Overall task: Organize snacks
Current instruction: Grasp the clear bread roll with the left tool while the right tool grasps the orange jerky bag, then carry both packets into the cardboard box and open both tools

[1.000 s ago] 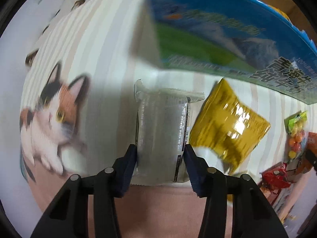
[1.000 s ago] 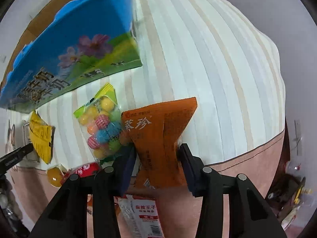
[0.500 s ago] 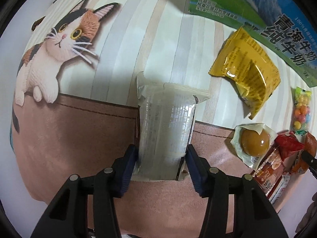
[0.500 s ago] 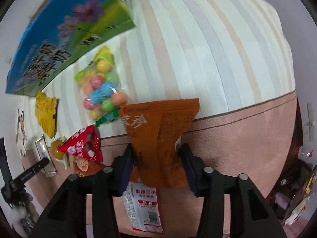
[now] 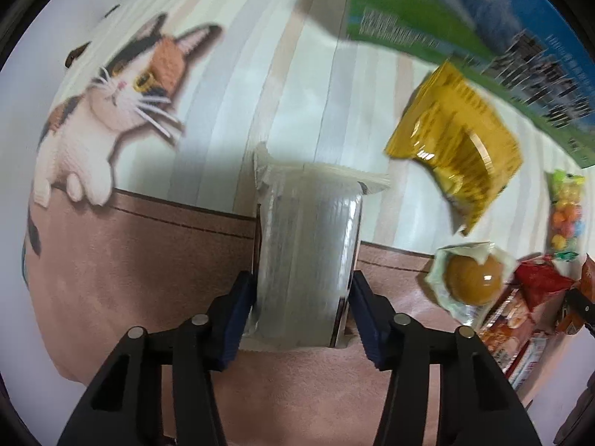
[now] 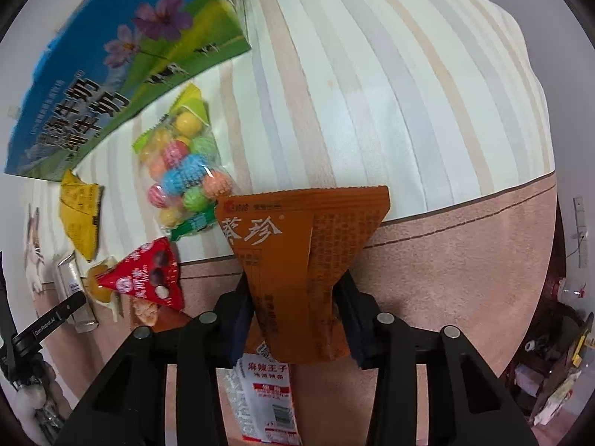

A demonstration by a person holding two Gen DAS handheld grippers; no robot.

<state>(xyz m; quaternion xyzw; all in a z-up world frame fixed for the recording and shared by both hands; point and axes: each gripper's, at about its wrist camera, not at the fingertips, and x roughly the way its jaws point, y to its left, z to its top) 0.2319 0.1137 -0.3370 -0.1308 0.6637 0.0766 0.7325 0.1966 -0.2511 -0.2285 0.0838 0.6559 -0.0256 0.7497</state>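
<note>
My left gripper (image 5: 303, 306) is shut on a silver-clear snack packet (image 5: 308, 245) and holds it above the brown band of the cloth. My right gripper (image 6: 295, 314) is shut on an orange snack packet (image 6: 301, 260), also lifted. On the cloth lie a yellow packet (image 5: 457, 152), a sealed egg-like snack (image 5: 470, 278), a bag of coloured candy balls (image 6: 186, 171), a red packet (image 6: 148, 275) and a white-red packet (image 6: 266, 394) under the right gripper. The left gripper and its silver packet also show in the right wrist view (image 6: 70, 286).
A large blue and green milk carton box (image 6: 111, 74) stands at the back on the striped tablecloth (image 6: 372, 93). A cat picture (image 5: 108, 111) is on the cloth at the left. The table's edge and clutter on the floor (image 6: 565, 371) are at the right.
The left gripper, after pulling back over the brown band, has shifted slightly with its packet; its view is blurred. The right gripper has moved a little forward toward the candy bag with the orange packet.
</note>
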